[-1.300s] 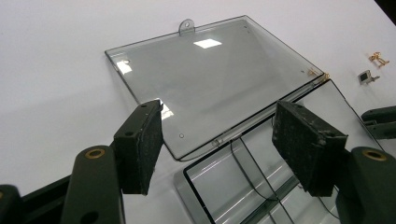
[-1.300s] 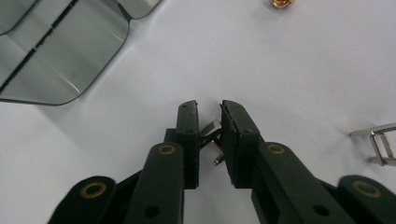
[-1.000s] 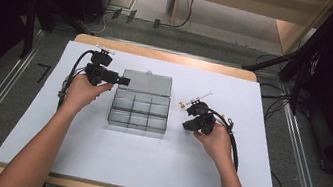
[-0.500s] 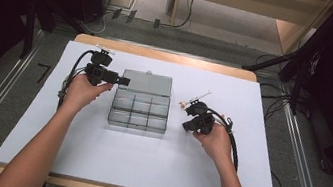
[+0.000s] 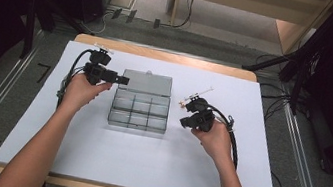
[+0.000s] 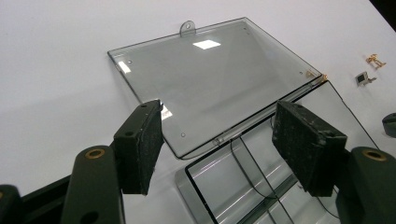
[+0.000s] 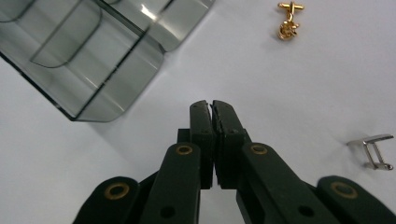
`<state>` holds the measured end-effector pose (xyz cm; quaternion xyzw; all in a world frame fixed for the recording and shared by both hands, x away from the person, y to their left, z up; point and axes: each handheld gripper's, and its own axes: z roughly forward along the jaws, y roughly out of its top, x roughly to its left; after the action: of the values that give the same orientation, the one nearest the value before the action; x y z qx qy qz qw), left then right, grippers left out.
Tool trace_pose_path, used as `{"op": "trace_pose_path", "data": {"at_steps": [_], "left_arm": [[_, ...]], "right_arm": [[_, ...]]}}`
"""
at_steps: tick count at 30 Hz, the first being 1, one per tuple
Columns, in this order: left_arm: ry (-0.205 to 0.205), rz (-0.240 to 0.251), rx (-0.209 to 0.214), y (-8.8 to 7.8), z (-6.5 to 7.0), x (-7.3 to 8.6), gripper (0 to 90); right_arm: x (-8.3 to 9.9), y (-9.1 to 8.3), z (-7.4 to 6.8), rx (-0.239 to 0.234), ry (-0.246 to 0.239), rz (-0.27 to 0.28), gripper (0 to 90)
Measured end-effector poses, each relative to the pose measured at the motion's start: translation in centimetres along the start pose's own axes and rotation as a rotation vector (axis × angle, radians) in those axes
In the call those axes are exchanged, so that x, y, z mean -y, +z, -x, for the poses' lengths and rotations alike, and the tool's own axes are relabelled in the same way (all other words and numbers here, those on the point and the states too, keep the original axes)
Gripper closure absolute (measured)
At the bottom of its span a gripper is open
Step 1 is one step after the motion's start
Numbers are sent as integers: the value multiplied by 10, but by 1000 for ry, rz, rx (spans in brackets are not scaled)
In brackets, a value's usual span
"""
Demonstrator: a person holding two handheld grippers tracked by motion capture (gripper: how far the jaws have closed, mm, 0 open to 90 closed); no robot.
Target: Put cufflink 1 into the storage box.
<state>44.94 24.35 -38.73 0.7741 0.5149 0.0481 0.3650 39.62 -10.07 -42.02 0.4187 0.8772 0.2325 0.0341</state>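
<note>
The clear box (image 5: 140,105) lay between both tongs: left tongs (image 6: 219,135) spread over its lid, right tongs (image 7: 213,109) pressed together, empty.

Grey floor (image 5: 223,44), wooden furniture (image 5: 249,5) beyond table

A wooden table (image 5: 160,54) carries a white sheet (image 5: 143,161) over nearly all its top (bare wood shows along the 12 o'clock edge). A clear compartment box (image 5: 139,112) lies open near the sheet's centre. At its 3 o'clock lie a gold cufflink (image 7: 287,25) and a silver cufflink (image 7: 373,150), apart.
</note>
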Motion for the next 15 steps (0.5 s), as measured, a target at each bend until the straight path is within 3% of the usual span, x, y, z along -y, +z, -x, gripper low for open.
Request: {"op": "trace_pose_path", "data": {"at_steps": [15], "left_arm": [[3, -3, 7, -2, 2, 2, 346]], "right_arm": [[-12, -13, -14, -29, -12, 45, 894]]}}
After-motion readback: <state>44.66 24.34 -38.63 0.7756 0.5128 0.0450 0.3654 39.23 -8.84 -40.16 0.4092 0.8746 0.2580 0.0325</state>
